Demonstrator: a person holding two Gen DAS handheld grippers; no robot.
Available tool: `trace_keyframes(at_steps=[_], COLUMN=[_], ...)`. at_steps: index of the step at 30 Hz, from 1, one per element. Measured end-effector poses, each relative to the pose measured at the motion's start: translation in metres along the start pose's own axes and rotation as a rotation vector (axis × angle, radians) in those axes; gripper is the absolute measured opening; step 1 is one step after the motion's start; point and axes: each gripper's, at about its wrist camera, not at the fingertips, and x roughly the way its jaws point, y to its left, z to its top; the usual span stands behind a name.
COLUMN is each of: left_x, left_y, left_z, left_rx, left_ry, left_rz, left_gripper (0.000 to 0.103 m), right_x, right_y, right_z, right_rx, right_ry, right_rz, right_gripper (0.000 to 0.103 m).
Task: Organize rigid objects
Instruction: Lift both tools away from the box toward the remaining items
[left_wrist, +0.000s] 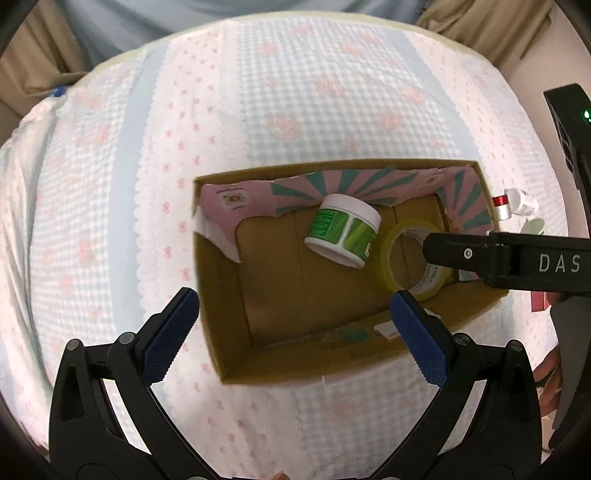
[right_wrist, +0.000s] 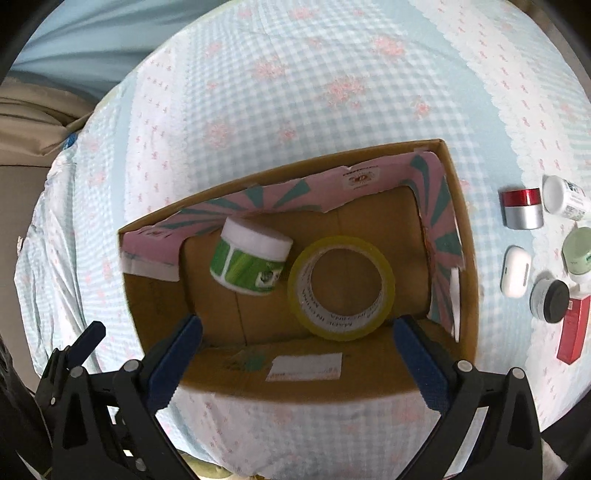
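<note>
An open cardboard box sits on a checked bedspread. Inside it lie a green-and-white jar on its side and a roll of yellow tape next to it. My left gripper is open and empty, above the box's near left edge. My right gripper is open and empty, above the box's near wall, just short of the tape. In the left wrist view one right finger reaches over the tape.
To the right of the box on the bedspread lie a red-and-silver jar, a white bottle, a white earbud case, a pale green jar, a black-lidded jar and a red box. Pink-and-teal paper lines the box's far walls.
</note>
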Motion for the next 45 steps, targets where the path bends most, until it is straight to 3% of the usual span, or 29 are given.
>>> trace_keyframes(at_steps=[6, 14, 21, 25, 32, 38, 45], left_x=[-0.045, -0.122, -0.183, -0.208, -0.225, -0.214, -0.165], left_y=[-0.007, -0.013, -0.044, -0.072, -0.152, -0.238, -0.328], left_z=[-0.019, -0.044, -0.058, -0.064, -0.070, -0.079, -0.080], left_rx=[-0.011, -0.032, -0.027, -0.026, -0.023, -0.077, -0.067], left_ry=[-0.061, -0.146, -0.253, -0.302, -0.351, -0.356, -0.330], left_rz=[0.015, -0.010, -0.043, -0.078, -0.071, -0.065, -0.070], left_gripper=[0.103, 0.103, 0.103, 0.103, 0.103, 0.103, 0.103], right_x=[-0.031, -0.105, -0.167, -0.208, -0.260, -0.279, -0.256], right_y=[0.016, 0.031, 0.008, -0.030, -0.116, -0.203, -0.289], right_z=[-0.018, -0.055, -0.090, -0.107, -0.122, -0.126, -0.130], right_rx=[-0.035, -0.119, -0.174, -0.146, -0.119, -0.147, -0.197], right_ry=[-0.051, -0.152, -0.246, -0.329, -0.439, -0.446, -0.410], right_rz=[-0.002, -0.019, -0.100, -0.099, -0.202, -0.193, -0.187], right_gripper=[0.103, 0.103, 0.103, 0.103, 0.103, 0.103, 0.103])
